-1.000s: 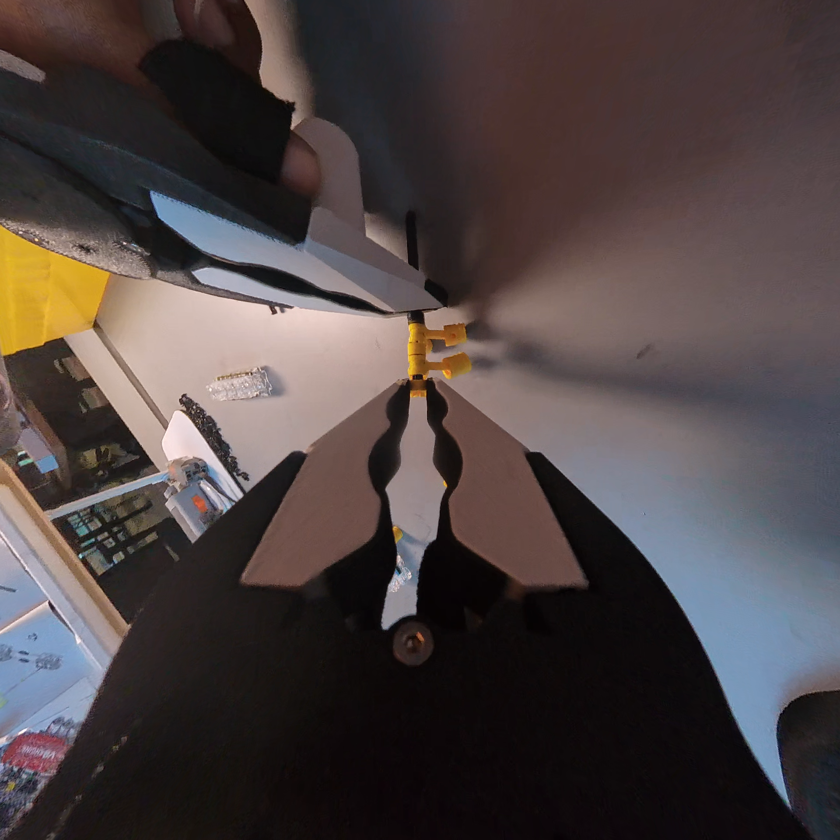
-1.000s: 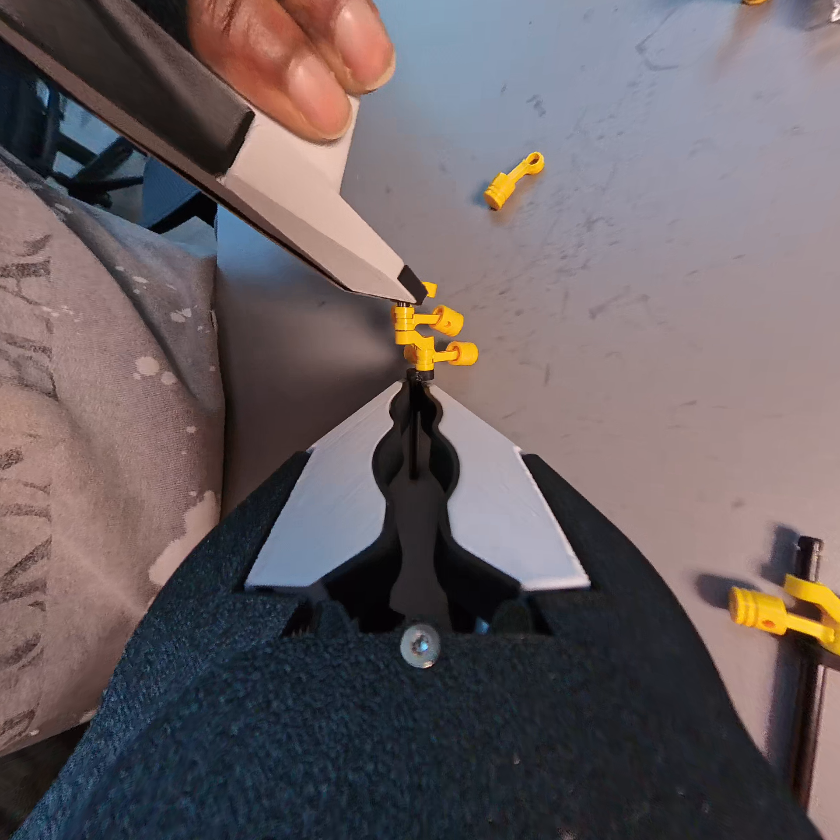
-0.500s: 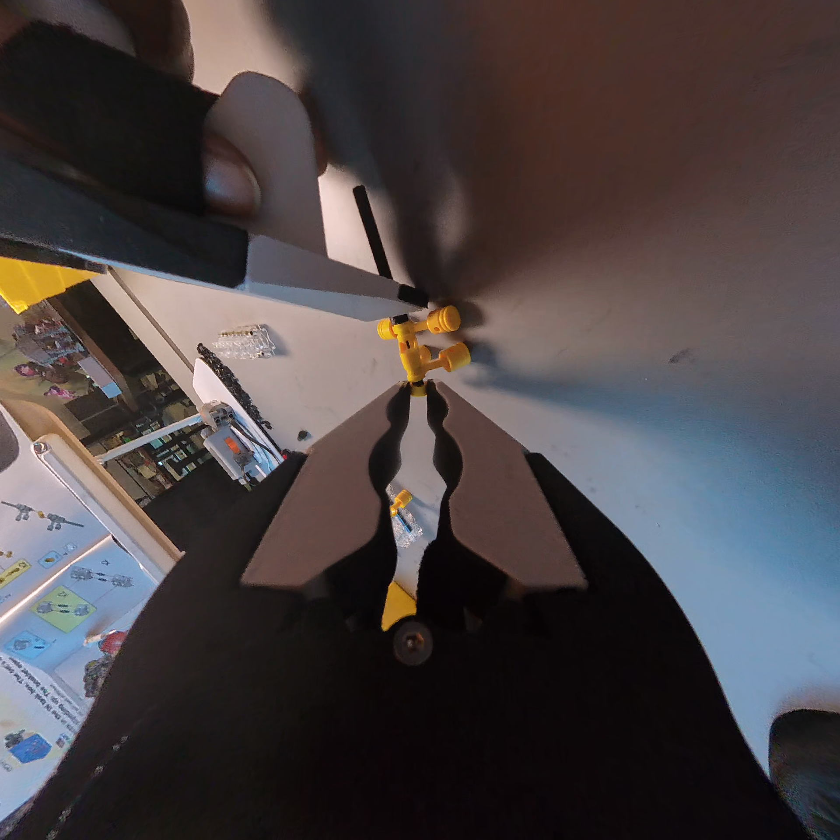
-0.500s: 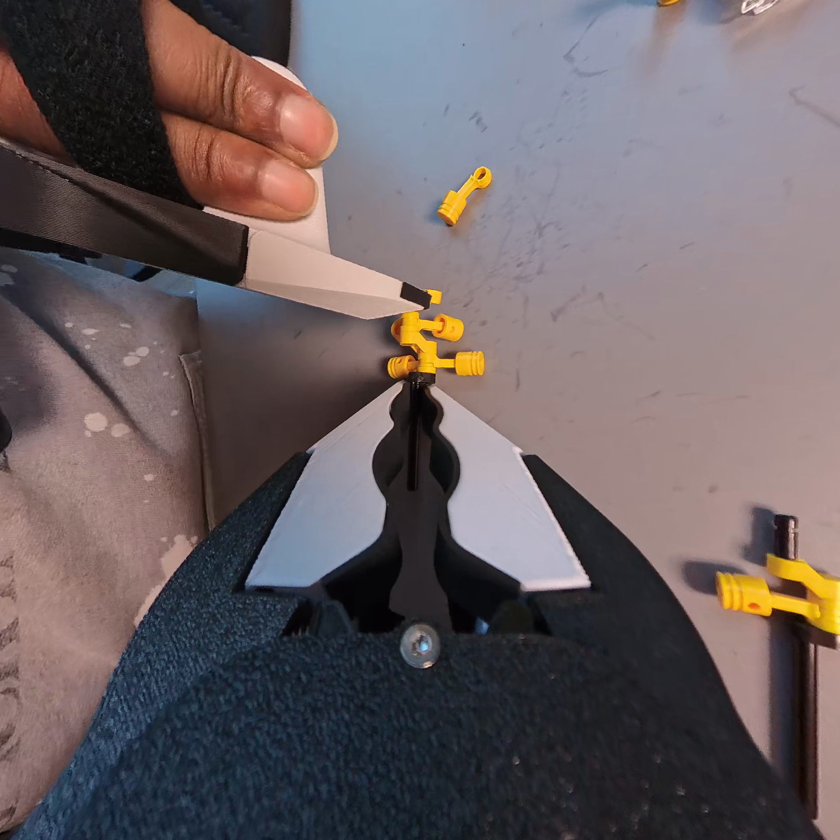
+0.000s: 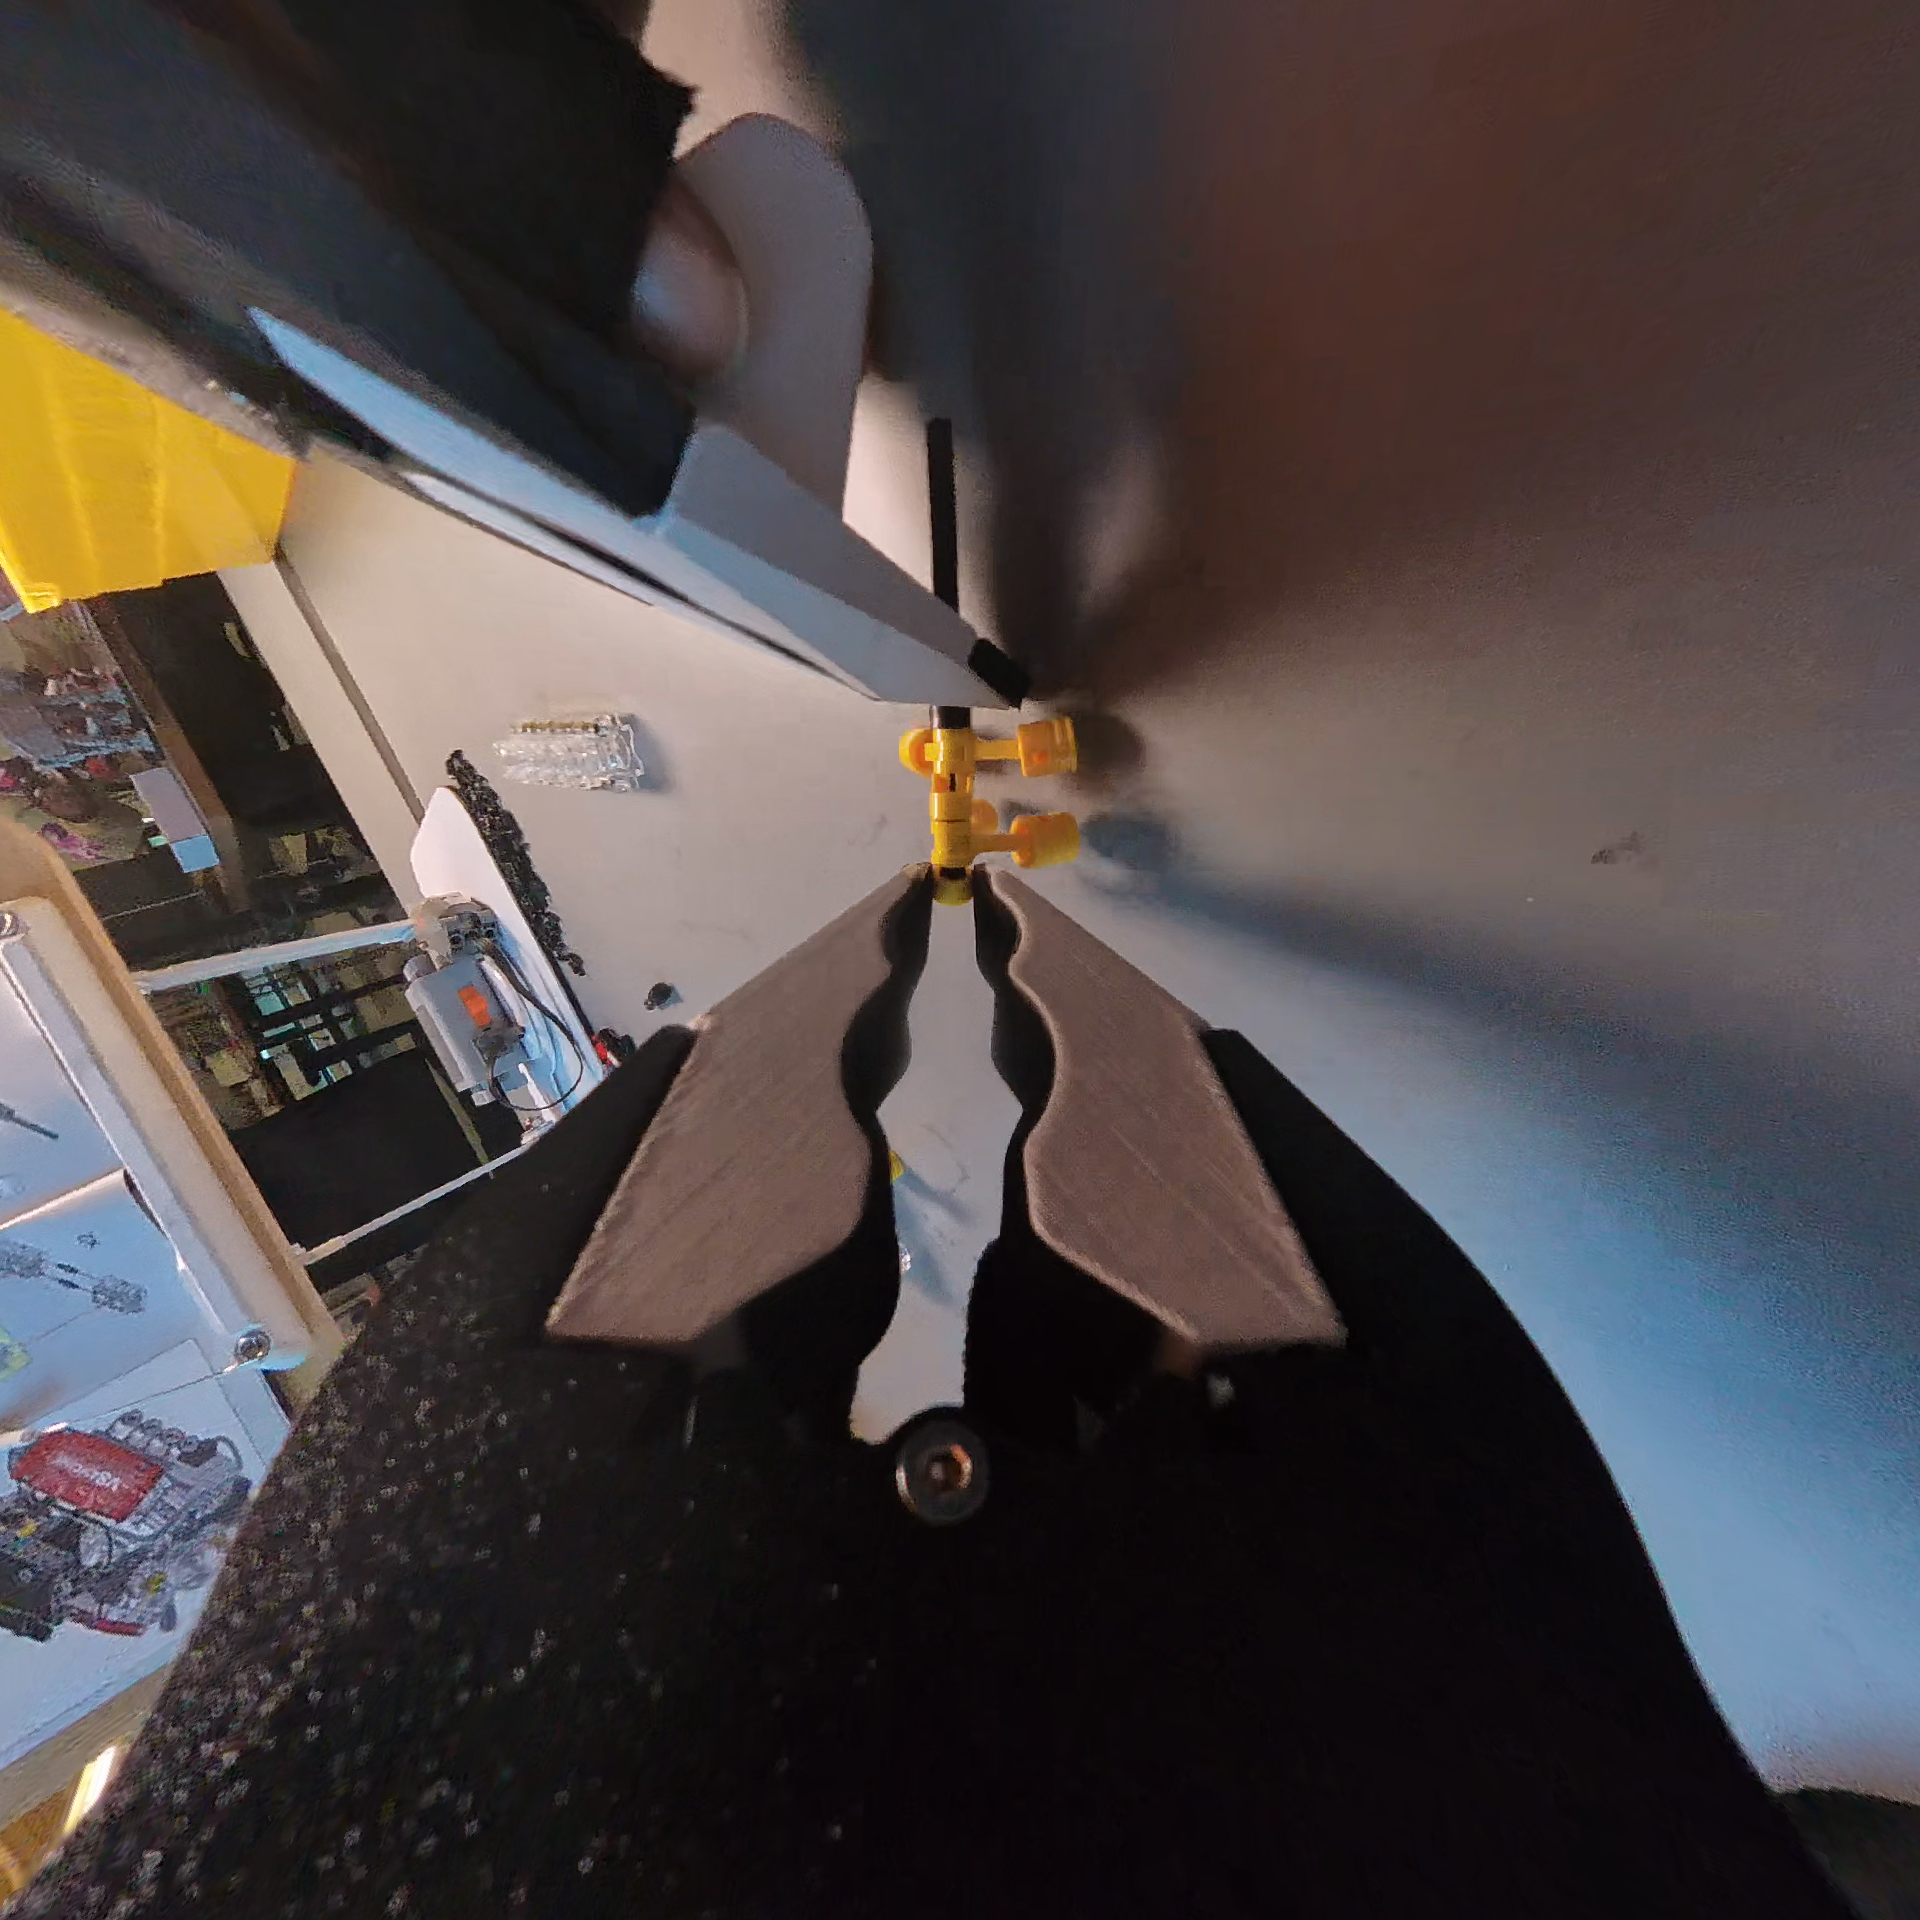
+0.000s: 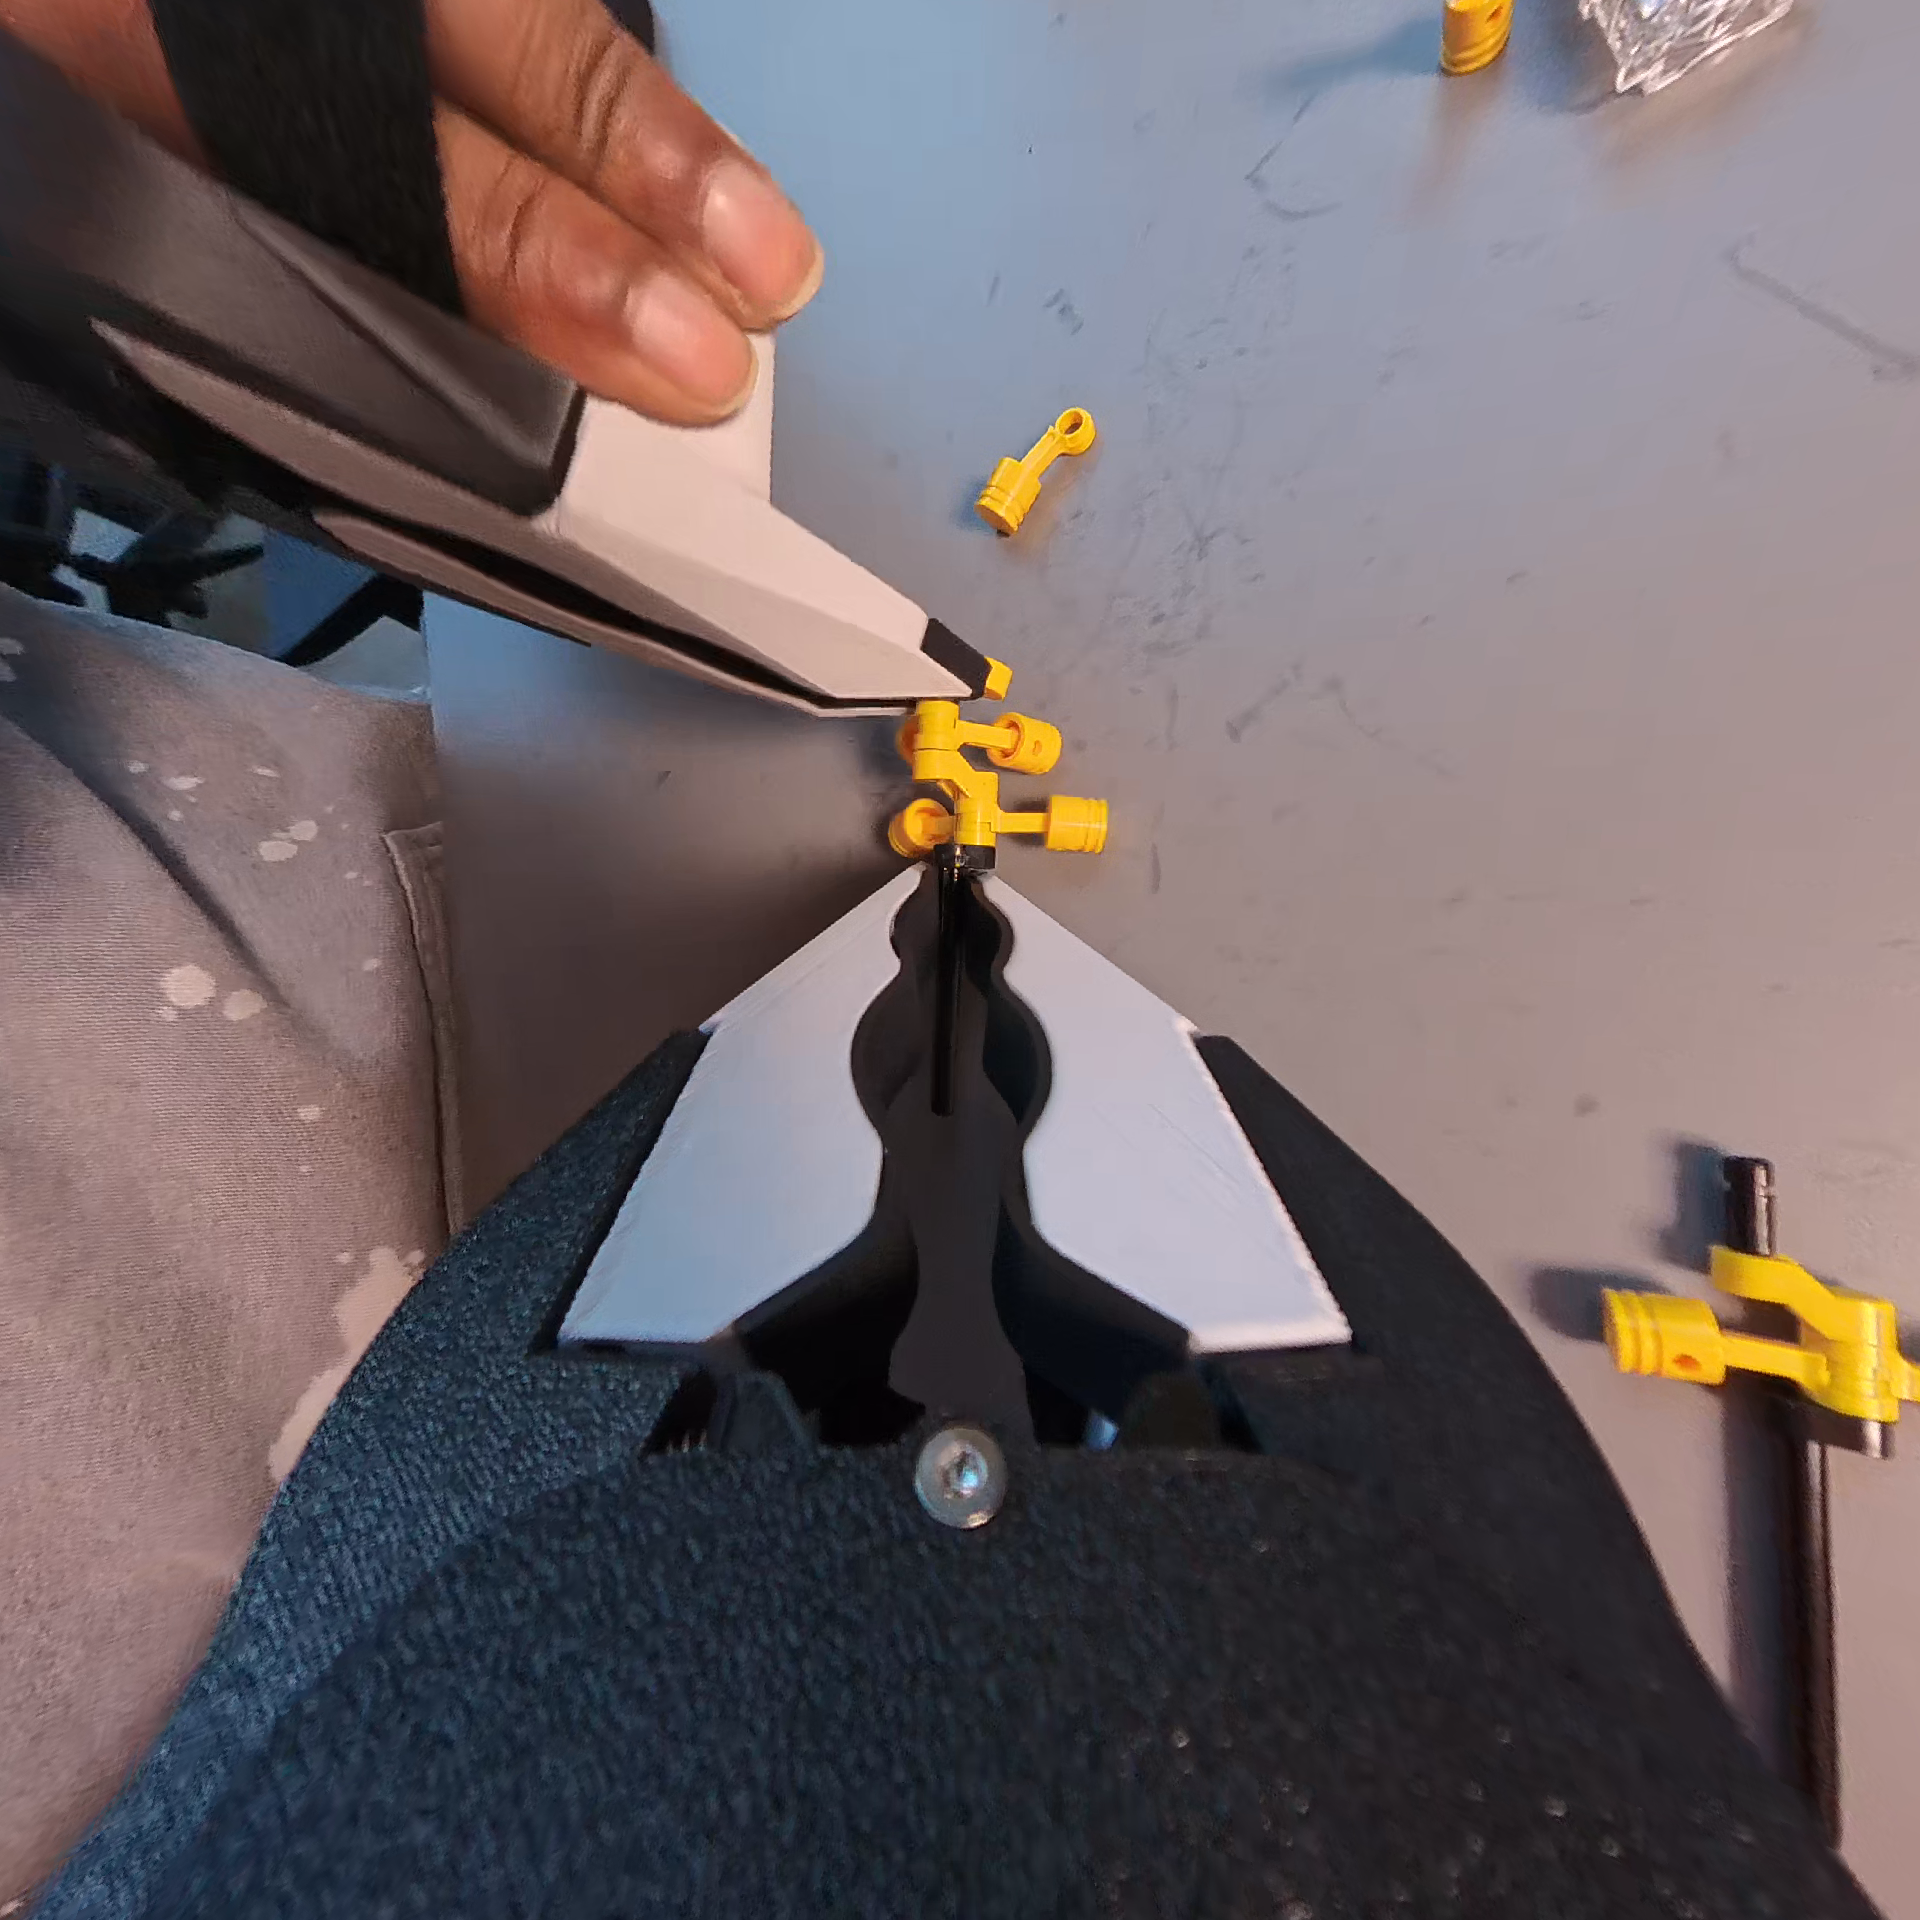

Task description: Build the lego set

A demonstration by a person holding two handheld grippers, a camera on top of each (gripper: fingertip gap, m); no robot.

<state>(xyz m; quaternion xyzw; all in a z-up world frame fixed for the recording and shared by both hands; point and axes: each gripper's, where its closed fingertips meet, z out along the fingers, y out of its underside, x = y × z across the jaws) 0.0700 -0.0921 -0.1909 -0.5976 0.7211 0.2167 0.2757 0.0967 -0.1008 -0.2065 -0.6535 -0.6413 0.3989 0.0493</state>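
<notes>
Left gripper pinching closed at its tips, right gripper clamping likewise, tips nearly meeting (fingers of a hand curling over the left one)

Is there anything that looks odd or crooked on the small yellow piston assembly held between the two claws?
On the yellow piston assembly, the two pistons do not line up: the upper one is turned toward the camera, the lower one points sideways. Both the right claw and the left claw grip it. Nothing looks broken.
</notes>
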